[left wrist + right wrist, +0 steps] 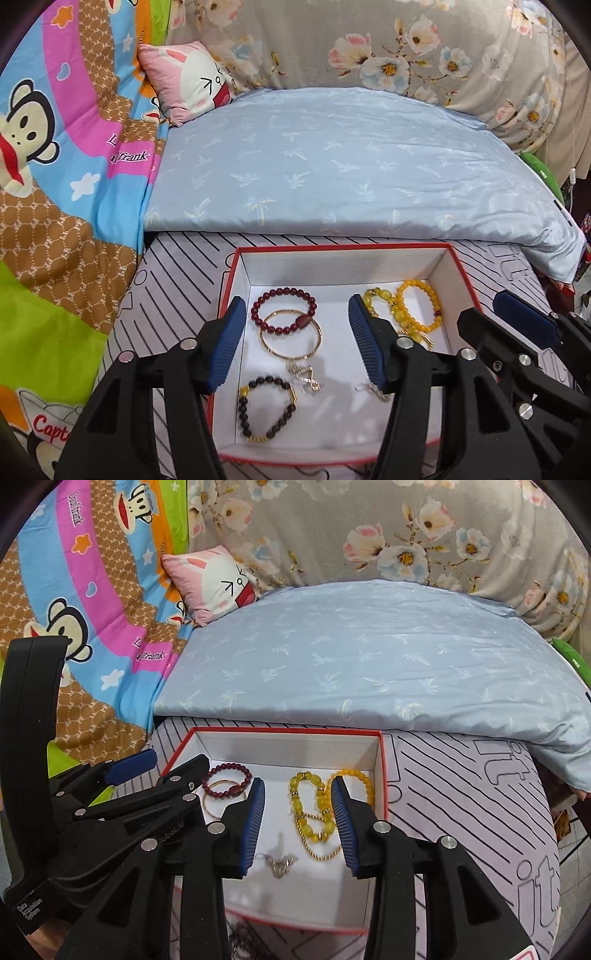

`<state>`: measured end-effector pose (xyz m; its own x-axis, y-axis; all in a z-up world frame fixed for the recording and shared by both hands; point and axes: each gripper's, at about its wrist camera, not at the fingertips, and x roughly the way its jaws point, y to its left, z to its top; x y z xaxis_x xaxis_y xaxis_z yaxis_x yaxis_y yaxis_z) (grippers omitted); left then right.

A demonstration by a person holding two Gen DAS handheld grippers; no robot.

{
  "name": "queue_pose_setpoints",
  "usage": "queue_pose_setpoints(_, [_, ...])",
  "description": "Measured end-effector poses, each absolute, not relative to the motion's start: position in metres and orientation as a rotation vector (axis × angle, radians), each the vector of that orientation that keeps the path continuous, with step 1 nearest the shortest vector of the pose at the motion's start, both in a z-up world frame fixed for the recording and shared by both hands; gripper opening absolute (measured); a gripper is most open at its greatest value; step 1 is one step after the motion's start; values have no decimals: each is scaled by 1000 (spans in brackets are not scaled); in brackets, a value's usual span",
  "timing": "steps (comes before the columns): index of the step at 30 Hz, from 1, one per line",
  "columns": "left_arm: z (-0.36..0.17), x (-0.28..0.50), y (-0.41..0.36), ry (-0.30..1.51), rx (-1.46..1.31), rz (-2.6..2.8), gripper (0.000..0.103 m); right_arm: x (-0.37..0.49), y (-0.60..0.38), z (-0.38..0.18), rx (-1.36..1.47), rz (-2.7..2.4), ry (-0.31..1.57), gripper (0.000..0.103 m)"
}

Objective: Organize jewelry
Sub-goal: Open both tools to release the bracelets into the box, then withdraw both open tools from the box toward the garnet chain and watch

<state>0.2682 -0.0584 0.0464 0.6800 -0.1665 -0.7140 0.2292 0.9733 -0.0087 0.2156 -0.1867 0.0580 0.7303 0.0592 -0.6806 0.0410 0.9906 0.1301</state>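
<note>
A white box with a red rim (439, 266) lies on a striped sheet. Inside it are a dark red bead bracelet (282, 310), a gold bangle (290, 334), a black bead bracelet with gold beads (267, 411), a small silver pendant (304, 376) and yellow bead bracelets (417, 306). My left gripper (297, 304) hangs open over the box's left half, nothing between its pads. My right gripper (297, 786) stands open over the yellow beads (306, 805) and a thin gold chain (321, 853), gripping nothing. A silver pendant (279, 862) lies below its jaws.
A folded pale blue quilt (332, 166) lies just behind the box. A cartoon monkey blanket (55, 166) is on the left, a pink rabbit pillow (188, 81) and floral bedding (406, 48) at the back. The striped sheet (461, 794) extends right of the box.
</note>
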Motion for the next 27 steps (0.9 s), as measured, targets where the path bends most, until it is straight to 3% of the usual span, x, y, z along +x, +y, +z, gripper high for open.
queue_pose_setpoints(7, [50,223,-45,799,66,-230,56,165,-189,58,140,-14,773,40])
queue_pose_setpoints(14, [29,180,-29,852,66,-229,58,120,-196,34,147,-27,837,40])
queue_pose_setpoints(17, [19,163,-18,874,57,-224,63,101,-198,21,157,-32,868,39])
queue_pose_setpoints(27, [-22,113,0,973,26,-217,63,63,-193,-22,174,-27,971,39])
